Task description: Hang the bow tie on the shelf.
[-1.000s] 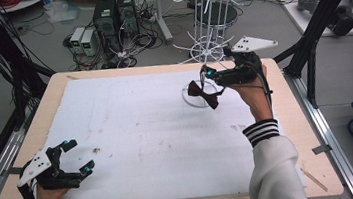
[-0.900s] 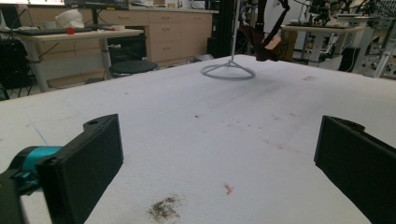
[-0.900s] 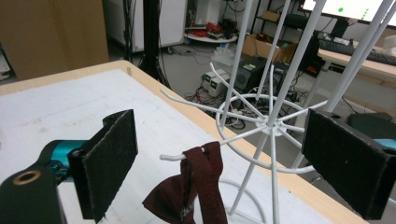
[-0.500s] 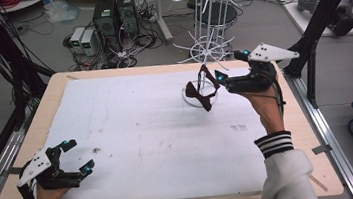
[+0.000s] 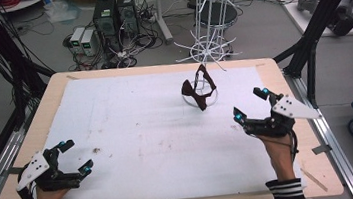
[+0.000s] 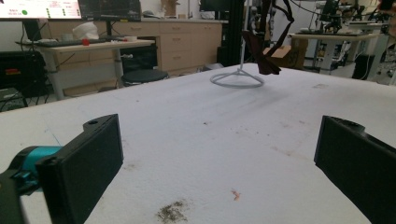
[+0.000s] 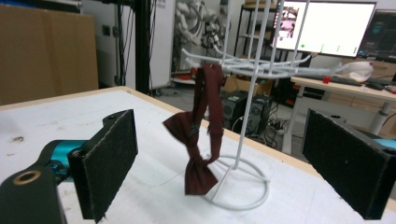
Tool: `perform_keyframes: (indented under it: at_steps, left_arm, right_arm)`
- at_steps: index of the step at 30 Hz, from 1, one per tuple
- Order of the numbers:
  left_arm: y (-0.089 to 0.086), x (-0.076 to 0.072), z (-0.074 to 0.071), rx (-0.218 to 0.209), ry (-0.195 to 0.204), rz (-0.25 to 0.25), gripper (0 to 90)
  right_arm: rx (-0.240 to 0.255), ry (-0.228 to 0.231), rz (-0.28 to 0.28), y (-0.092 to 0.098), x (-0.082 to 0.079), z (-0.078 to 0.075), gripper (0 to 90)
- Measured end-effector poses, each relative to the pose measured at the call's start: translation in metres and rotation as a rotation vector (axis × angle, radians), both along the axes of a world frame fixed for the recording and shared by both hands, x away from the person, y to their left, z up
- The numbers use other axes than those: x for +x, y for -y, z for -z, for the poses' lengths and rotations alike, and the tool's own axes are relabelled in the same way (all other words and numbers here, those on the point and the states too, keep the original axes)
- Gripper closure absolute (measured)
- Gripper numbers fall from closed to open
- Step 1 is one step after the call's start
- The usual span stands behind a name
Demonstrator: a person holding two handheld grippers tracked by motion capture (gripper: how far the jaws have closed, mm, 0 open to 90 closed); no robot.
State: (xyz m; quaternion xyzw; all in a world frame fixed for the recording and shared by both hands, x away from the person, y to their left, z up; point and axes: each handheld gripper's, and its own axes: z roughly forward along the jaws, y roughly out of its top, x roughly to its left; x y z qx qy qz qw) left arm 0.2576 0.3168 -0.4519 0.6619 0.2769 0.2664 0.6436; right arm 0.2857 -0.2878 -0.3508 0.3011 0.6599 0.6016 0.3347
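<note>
Dark maroon cloth, a bow tie [image 5: 198, 91], hangs by its strap from a low arm of the white wire rack [image 5: 202, 51] that stands at the far side of the table [image 5: 24, 147], right of its middle. In the right gripper view the strap loops over the wire arm and the bow dangles just above the rack's ring base, tilted, beside the upright pole. The right gripper [image 5: 251, 105] is near the table's right edge, apart from the bow tie and nearer the person than the rack; its jaws stand wide apart with nothing between them, and the bow tie shows in the gap farther off. The left gripper [image 5: 75, 155] rests low at the near left corner, well apart from the rack, jaws spread wide and empty over the white sheet [image 5: 133, 134], which bears a few small dark smudges
</note>
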Motion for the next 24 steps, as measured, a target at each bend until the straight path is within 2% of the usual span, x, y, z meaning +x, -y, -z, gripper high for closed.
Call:
perform_keyframes:
  at_steps: [6,8,11,16,18,24]
  left_arm:
    - [-0.001,-0.001,0.001,-0.015,0.009,-0.011,1.7]
    - [-0.001,-0.001,0.001,-0.018,0.008,-0.012,1.7]
    - [-0.001,-0.002,0.001,-0.015,0.013,-0.012,1.7]
    - [-0.002,-0.002,0.001,-0.027,0.018,-0.015,1.7]
    - [-0.002,-0.002,0.001,-0.029,0.018,-0.017,1.7]
    - [-0.002,-0.003,0.001,-0.030,0.021,-0.019,1.7]
  right_arm:
    - [0.022,-0.005,0.000,-0.002,-0.012,0.029,10.0]
    - [-0.004,0.000,0.022,-0.002,-0.013,0.036,10.1]
    - [-0.002,-0.010,0.032,0.000,-0.016,0.046,10.0]
    - [-0.004,0.025,0.041,0.001,-0.021,0.063,10.0]
    - [0.011,0.048,0.042,0.001,-0.025,0.071,10.0]
    - [0.018,0.041,0.030,0.002,-0.028,0.091,10.0]
